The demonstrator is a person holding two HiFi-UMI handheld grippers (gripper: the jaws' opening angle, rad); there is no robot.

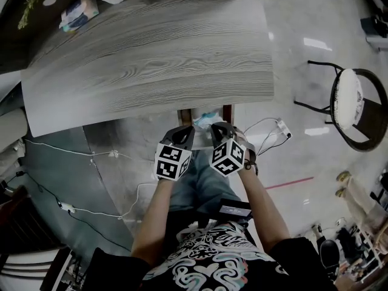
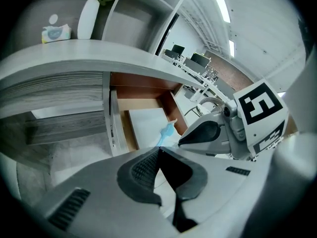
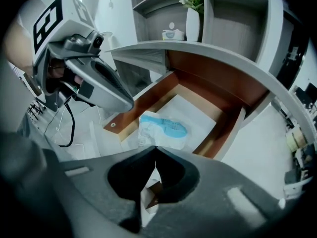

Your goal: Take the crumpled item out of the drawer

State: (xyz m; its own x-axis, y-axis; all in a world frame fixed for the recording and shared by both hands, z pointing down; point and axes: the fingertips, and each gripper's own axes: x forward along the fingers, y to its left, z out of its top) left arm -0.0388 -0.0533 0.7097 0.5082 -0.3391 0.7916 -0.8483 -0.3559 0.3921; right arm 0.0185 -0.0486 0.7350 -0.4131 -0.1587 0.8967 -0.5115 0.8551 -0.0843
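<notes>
Two grippers are held side by side at the open front of the drawer, which sticks out from under the near edge of a grey wood-grain desk. The crumpled item, white with a light blue patch, lies inside the drawer on its pale bottom, toward the front.

The left gripper sits at the drawer's front left corner. Its two dark pads are pressed together at the tips with nothing between them. From its view the crumpled item shows as a blue scrap just past those tips, close to the drawer's right-hand wall.

The right gripper hangs over the drawer's front edge, and its jaws are together as well, tips touching. The crumpled item lies just beyond that meeting point, its near edge right at the tips. The drawer's red-brown side walls run away on either side of it.

Back from the drawer, on the desk top, stand a white vase with flowers and a small tissue pack beside it. Off to the drawer's right, a round-seated chair with a black frame stands on the glossy floor. White cables trail across the floor to the drawer's left.
</notes>
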